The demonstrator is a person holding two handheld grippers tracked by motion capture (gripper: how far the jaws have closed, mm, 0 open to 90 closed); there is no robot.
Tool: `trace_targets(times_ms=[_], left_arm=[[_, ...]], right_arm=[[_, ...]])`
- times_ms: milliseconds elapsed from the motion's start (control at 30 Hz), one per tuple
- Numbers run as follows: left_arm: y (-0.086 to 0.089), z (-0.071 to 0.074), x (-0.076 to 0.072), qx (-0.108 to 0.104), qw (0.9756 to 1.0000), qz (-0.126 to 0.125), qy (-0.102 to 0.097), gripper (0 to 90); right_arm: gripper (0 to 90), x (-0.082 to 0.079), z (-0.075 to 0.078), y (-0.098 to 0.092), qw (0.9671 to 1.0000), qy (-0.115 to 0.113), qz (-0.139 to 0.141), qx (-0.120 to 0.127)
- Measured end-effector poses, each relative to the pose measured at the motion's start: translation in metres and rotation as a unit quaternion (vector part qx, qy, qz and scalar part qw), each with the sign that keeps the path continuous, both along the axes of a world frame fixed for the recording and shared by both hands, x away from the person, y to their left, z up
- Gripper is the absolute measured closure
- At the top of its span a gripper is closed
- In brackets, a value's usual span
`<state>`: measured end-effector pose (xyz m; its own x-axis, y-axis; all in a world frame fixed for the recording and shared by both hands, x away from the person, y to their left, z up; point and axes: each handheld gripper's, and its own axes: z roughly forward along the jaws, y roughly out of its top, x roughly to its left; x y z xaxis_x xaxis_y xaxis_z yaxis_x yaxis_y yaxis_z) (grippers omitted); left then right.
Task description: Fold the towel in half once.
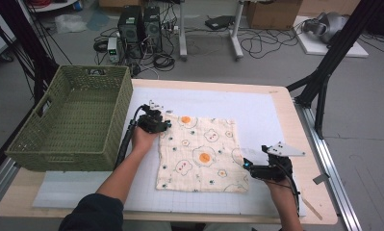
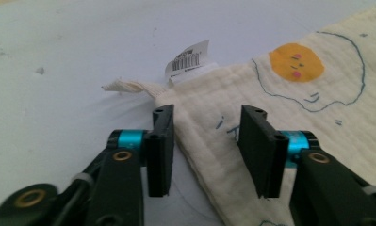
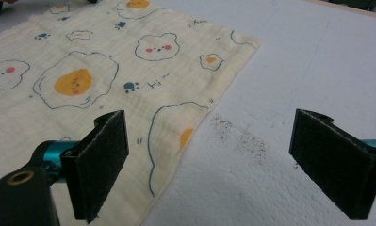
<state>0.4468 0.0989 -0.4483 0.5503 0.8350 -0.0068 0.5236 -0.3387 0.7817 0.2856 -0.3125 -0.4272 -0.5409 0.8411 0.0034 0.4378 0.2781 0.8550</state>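
Observation:
A cream cloth [image 1: 199, 154] printed with fried eggs and bears lies flat on the white mat [image 1: 262, 108]. My left gripper [image 1: 153, 122] rests at the cloth's far left corner. In the left gripper view its jaws [image 2: 207, 113] straddle the cloth's [image 2: 289, 108] folded edge, with a gap still visible on both sides of it. A barcode tag [image 2: 188, 59] sticks out at that corner. My right gripper [image 1: 251, 167] sits at the cloth's near right corner. In the right gripper view it [image 3: 214, 136] stands wide open, and the edge of the cloth [image 3: 105, 70] runs between its jaws.
A green woven basket [image 1: 59, 156] stands at the table's left, close beside my left forearm. Bare white mat extends behind and to the right of the cloth. A dark smudge [image 3: 242, 136] marks the mat near my right gripper.

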Motion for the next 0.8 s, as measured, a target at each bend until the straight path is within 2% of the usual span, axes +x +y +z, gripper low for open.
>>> trace_targets(times_ms=[100, 167, 267, 400, 533, 667, 800], left_arm=[[-0.003, 0.0, -0.002, 0.0, 0.9999, -0.016, 0.001, 77.7], [-0.004, 0.001, -0.003, -0.007, 0.9999, -0.015, 0.006, 85.5], [-0.003, 0.001, -0.003, -0.027, 0.9995, -0.01, 0.013, 86.3], [-0.002, 0.003, -0.004, -0.035, 0.9993, -0.01, 0.01, 86.4], [-0.001, 0.006, -0.004, -0.046, 0.9989, -0.01, 0.004, 86.4], [0.0, 0.007, -0.005, -0.053, 0.9985, -0.01, 0.004, 86.4], [0.001, 0.01, -0.005, -0.067, 0.9977, -0.007, 0.004, 86.3]], right_arm=[[11.6, 0.0, 0.0, 0.0, 1.0, 0.0, 0.001, -0.002], [11.6, 0.0, 0.0, 0.0, 1.0, 0.0, 0.001, -0.002], [11.6, 0.003, 0.0, 0.001, 1.0, 0.003, 0.0, 0.0], [11.6, 0.011, 0.0, 0.003, 0.9999, 0.006, -0.012, 0.009], [11.6, 0.023, -0.002, 0.009, 0.9998, 0.019, -0.004, -0.003], [11.6, 0.044, 0.0, 0.015, 0.9996, 0.027, 0.0, -0.006], [11.4, 0.068, 0.002, 0.024, 0.9992, 0.035, -0.002, -0.019]])
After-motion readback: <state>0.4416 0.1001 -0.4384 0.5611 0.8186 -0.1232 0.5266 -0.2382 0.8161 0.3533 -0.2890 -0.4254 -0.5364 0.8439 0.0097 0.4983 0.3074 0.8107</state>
